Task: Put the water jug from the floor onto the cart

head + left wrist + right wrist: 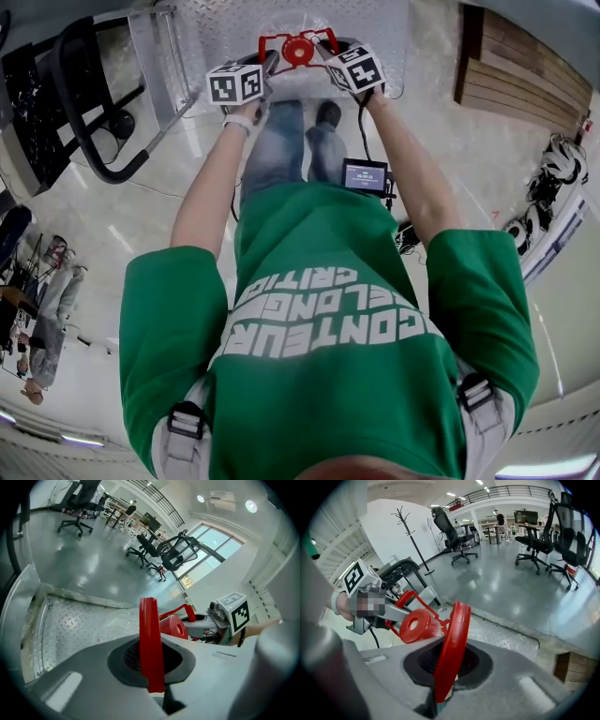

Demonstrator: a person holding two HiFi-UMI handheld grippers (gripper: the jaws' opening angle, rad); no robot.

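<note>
Left gripper (152, 665) and right gripper (446, 667) are each clenched on opposite sides of the red handle (149, 620), so the load is shared. Water jug (415, 625) is carried beneath the jaws, over the cart deck (79, 625); contact undetermined.

On my feed the water jug (297, 50) shows a red cap and red handles. The cart (79, 625) deck is silver with a raised diamond pattern. The marker cubes (234, 82) are white with black squares. The shirt (328, 309) is green with white lettering, the jeans (281, 150) are blue, and the floor (84, 559) is glossy grey.
</note>
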